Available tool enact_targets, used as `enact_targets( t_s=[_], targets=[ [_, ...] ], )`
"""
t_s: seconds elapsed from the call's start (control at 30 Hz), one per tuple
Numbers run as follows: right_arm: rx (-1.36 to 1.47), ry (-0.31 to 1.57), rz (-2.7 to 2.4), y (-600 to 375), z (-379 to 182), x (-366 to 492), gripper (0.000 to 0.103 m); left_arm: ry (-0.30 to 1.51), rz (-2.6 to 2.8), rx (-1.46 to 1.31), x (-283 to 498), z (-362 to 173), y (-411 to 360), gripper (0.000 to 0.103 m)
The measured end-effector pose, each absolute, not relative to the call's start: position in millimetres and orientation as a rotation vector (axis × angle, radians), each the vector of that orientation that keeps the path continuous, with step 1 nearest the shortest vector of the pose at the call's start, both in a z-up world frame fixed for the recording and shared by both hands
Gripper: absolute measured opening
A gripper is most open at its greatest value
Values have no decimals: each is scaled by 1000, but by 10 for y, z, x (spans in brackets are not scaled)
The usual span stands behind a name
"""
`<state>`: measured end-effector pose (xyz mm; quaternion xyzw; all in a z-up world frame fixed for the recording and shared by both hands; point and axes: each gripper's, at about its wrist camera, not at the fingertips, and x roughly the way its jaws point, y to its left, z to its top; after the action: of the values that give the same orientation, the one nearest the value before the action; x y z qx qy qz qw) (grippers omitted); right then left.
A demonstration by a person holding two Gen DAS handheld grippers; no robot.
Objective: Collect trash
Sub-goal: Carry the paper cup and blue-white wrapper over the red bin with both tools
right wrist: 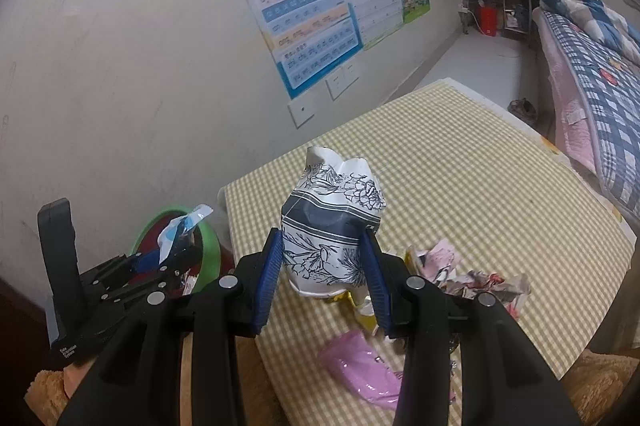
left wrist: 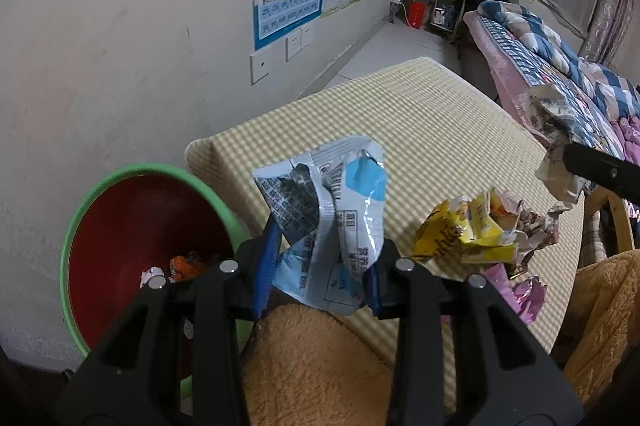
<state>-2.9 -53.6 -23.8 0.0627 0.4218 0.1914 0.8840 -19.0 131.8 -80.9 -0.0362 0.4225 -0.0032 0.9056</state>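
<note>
Blue-padded, your left gripper is clamped partway closed on a crumpled blue-and-white wrapper at lower centre, just right of the green-rimmed red bin; carry it fully over the rim before letting go. Your right gripper pinches a floral-printed paper cup above the checked tablecloth. The bin's bottom is largely hidden, and the yellow wrapper sits partly covered.

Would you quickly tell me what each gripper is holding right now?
Left gripper: closed on a blue wrapper.
Right gripper: closed on a flowered paper cup.
</note>
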Motion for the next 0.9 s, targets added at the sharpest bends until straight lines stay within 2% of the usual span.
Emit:
enact_targets(
  t_s=[0.9],
  targets=[
    [11,968,524,76,-470,-171,39,853,101,-136,-416,-841,1906,35]
  ],
)
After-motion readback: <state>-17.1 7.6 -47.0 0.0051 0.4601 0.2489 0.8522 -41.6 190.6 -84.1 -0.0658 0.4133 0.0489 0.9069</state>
